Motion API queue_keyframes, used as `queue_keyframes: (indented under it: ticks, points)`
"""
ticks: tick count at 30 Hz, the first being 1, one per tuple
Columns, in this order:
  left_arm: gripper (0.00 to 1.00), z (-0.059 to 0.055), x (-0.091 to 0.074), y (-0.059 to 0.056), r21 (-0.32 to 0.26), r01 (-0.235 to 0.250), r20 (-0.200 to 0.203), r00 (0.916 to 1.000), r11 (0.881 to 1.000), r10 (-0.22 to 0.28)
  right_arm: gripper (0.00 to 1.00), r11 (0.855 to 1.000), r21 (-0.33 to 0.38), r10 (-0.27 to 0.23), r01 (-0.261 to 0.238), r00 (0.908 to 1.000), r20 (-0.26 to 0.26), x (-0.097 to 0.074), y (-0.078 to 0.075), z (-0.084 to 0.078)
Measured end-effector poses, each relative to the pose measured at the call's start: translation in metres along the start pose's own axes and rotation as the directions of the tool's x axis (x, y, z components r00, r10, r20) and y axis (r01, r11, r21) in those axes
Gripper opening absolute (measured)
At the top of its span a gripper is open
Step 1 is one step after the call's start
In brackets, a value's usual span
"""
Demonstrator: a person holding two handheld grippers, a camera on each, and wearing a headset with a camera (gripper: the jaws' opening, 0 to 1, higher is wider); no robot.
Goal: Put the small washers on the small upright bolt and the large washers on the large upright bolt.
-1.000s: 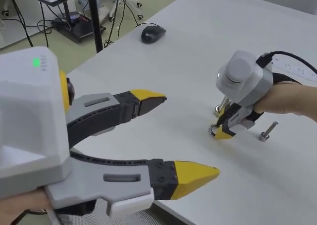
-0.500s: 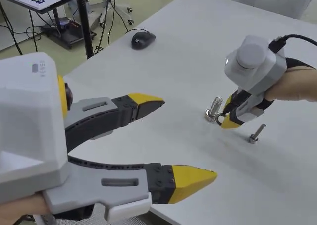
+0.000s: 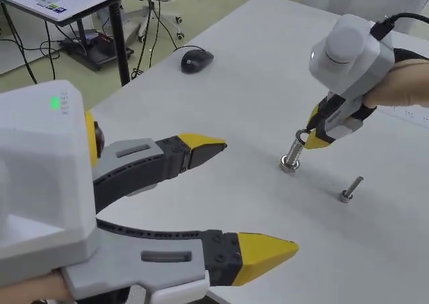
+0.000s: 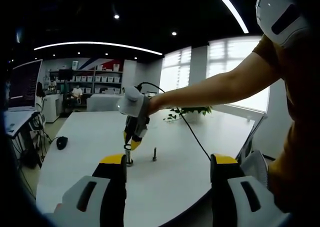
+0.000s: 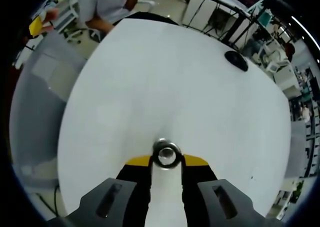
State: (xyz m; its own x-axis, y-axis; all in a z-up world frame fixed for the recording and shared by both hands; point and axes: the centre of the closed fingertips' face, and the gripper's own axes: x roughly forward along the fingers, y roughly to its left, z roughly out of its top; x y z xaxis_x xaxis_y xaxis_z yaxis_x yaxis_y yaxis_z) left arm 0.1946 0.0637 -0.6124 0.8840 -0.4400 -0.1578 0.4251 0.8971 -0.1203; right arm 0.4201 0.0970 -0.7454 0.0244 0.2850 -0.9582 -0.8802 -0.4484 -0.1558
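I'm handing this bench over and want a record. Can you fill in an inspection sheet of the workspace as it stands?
Surface: white table, no marks seen.
Job's things: large bolt and small bolt upright, apart; washer at the large bolt's top.
Clutter: mouse near the far edge.
Grippers: left gripper open, away from the bolts; right gripper shut on the washer.
Cables: black cable from the right gripper; floor cables.
Surroundings: desk with papers.
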Motion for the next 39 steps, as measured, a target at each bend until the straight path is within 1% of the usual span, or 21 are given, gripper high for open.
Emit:
queue_keyframes:
  ticks: [2, 5, 11, 14, 17, 20, 28, 30, 34, 36, 39]
  points:
    - [0.68, 0.000, -0.001, 0.002, -0.006, -0.005, 0.003, 1.0000, 1.000, 0.005, 0.22, 1.000, -0.003, 0.004, -0.004, 1.0000, -0.005, 0.003, 0.001, 0.000]
    - [0.68, -0.002, -0.001, 0.004, -0.008, -0.010, -0.005, 0.9999, 1.000, 0.010, 0.22, 1.000, -0.004, 0.008, -0.008, 1.0000, -0.005, 0.007, 0.000, 0.001]
    - [0.68, -0.004, 0.001, 0.005, -0.014, -0.010, -0.002, 0.9999, 1.000, 0.010, 0.22, 1.000, 0.000, 0.024, -0.024, 0.9996, -0.017, 0.015, 0.001, -0.001]
    - [0.68, -0.005, 0.001, 0.005, -0.013, -0.009, -0.006, 0.9999, 1.000, 0.009, 0.22, 0.999, 0.012, 0.033, -0.033, 0.9993, -0.017, 0.020, -0.002, -0.003]
    - [0.68, -0.005, 0.001, 0.006, -0.014, -0.012, -0.005, 0.9999, 1.000, 0.011, 0.22, 0.999, 0.013, 0.040, -0.039, 0.9989, -0.026, 0.026, 0.002, -0.006]
    - [0.68, -0.006, 0.001, 0.007, -0.015, -0.017, -0.009, 0.9998, 1.000, 0.017, 0.22, 0.999, 0.016, 0.046, -0.045, 0.9987, -0.024, 0.034, 0.001, -0.006]
    - [0.68, -0.008, 0.000, 0.009, -0.022, -0.024, -0.015, 0.9996, 0.999, 0.024, 0.22, 0.998, 0.034, 0.062, -0.060, 0.9973, -0.039, 0.045, 0.005, -0.012]
    - [0.68, -0.008, 0.000, 0.010, -0.023, -0.027, -0.015, 0.9995, 0.999, 0.027, 0.22, 0.998, 0.033, 0.062, -0.061, 0.9973, -0.040, 0.050, 0.004, -0.013]
    - [0.68, -0.008, 0.000, 0.011, -0.025, -0.031, -0.016, 0.9994, 0.999, 0.031, 0.22, 0.997, 0.038, 0.071, -0.069, 0.9966, -0.041, 0.057, 0.002, -0.014]
    - [0.68, -0.009, 0.000, 0.012, -0.026, -0.034, -0.019, 0.9993, 0.999, 0.033, 0.22, 0.997, 0.039, 0.070, -0.068, 0.9967, -0.042, 0.059, -0.001, -0.015]
    - [0.68, -0.009, 0.000, 0.013, -0.028, -0.034, -0.018, 0.9993, 0.999, 0.034, 0.23, 0.997, 0.039, 0.073, -0.071, 0.9965, -0.043, 0.062, -0.001, -0.015]
